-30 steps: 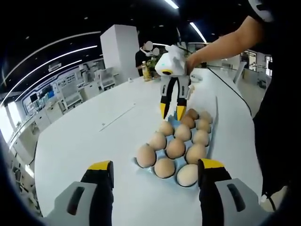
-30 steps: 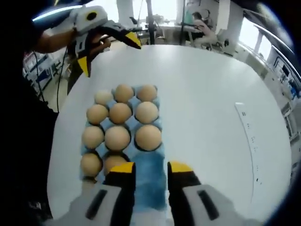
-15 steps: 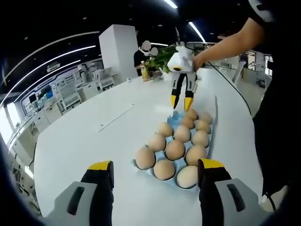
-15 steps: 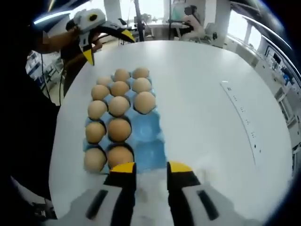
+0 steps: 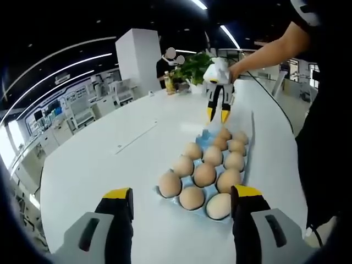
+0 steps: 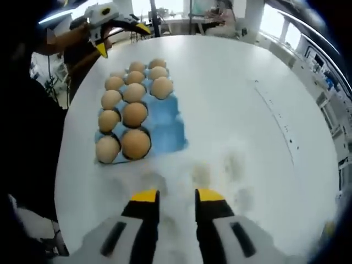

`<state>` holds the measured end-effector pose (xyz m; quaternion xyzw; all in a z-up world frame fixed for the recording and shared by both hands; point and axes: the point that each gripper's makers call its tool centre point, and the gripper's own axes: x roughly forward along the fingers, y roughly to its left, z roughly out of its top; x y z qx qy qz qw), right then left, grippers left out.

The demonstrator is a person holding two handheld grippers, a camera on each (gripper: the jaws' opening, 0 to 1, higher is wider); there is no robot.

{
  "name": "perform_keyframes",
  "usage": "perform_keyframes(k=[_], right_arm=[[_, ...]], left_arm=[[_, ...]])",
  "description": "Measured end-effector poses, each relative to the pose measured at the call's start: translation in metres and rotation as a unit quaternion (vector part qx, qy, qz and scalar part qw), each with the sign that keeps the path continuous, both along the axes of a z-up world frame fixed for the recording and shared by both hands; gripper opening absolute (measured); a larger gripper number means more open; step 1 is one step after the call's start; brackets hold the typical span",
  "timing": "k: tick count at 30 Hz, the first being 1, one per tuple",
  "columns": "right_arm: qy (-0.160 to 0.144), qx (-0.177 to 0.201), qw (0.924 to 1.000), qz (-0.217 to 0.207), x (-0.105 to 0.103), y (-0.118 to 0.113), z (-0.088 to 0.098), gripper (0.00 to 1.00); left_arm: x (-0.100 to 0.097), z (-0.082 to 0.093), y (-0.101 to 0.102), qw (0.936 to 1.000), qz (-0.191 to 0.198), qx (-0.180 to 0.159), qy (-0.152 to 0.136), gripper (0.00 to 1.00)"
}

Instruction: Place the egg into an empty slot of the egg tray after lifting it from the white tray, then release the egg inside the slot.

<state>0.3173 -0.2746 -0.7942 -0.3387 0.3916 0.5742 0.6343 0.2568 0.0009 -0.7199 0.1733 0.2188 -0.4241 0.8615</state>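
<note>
Table: a broad white round table (image 5: 99,159) is seen in both views, carrying the egg tray.
Egg tray: the blue egg tray (image 6: 168,124) lies at about 10 o'clock in the right gripper view — its near right column of slots is seen bare, blue and unfilled; in the left gripper view it sits at about 2 o'clock of centre.
Eggs: brown eggs (image 6: 135,143) are seated in the remaining slots, upright, in rows of touching neighbours; the nearest one in the left gripper view is paler (image 5: 219,204).
Left hand-held gripper: its jaws (image 5: 179,201) are held wide apart at the bottom of its own view, nothing between them, the tray just ahead at 1 o'clock.
Right hand-held gripper: its yellow-tipped jaws (image 6: 177,196) are parted by a narrow gap, empty, above bare table — short of the tray; it is also seen beyond the tray's far end (image 5: 217,114), carried by a person's hand.
Background: a potted plant (image 5: 192,66) and a bottle (image 5: 169,83) stand at the table's far edge.
</note>
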Motion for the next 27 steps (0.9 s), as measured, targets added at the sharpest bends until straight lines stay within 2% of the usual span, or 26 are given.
perform_keyframes(k=[2,3,5,7,11,13,14,16,17,23,27], right_arm=[[0.008,0.011,0.9995,-0.029,0.001,-0.002,0.005,0.25],[0.007,0.01,0.9995,-0.029,0.002,-0.005,0.006,0.25],[-0.009,-0.009,0.9996,-0.024,0.005,-0.017,0.005,0.25],[0.002,-0.008,0.9992,-0.039,0.001,-0.024,0.005,0.25],[-0.012,-0.042,0.9982,-0.04,-0.001,-0.053,0.001,0.25],[-0.021,-0.02,0.9987,-0.043,0.001,-0.056,0.005,0.24],[-0.016,-0.039,0.9967,-0.07,0.002,-0.067,0.004,0.24],[-0.013,-0.025,0.9967,-0.076,0.002,-0.069,0.005,0.27],[-0.012,-0.03,0.9966,-0.076,0.0,-0.073,0.004,0.27],[-0.034,-0.049,0.9954,-0.076,0.003,-0.087,0.009,0.25],[-0.054,-0.035,0.9933,-0.096,0.015,-0.097,0.025,0.25]], left_arm=[[0.0,0.0,0.0,1.0,0.0,0.001,-0.001,0.73],[0.0,0.001,0.0,1.0,0.0,0.0,-0.001,0.73],[0.0,0.001,-0.001,1.0,-0.002,0.002,-0.001,0.73],[0.0,0.0,-0.001,1.0,-0.003,0.002,-0.001,0.73],[0.0,0.0,0.0,1.0,0.0,0.003,0.0,0.73],[-0.001,0.0,0.0,1.0,-0.001,0.003,0.002,0.73],[-0.001,-0.001,0.0,1.0,0.0,0.003,0.002,0.73],[0.0,0.0,0.0,1.0,0.001,0.003,0.002,0.73],[0.0,0.0,0.0,1.0,0.001,0.004,0.001,0.73],[0.0,0.0,0.0,1.0,-0.001,0.006,0.001,0.73],[0.0,0.0,-0.002,1.0,-0.003,0.007,-0.001,0.73]])
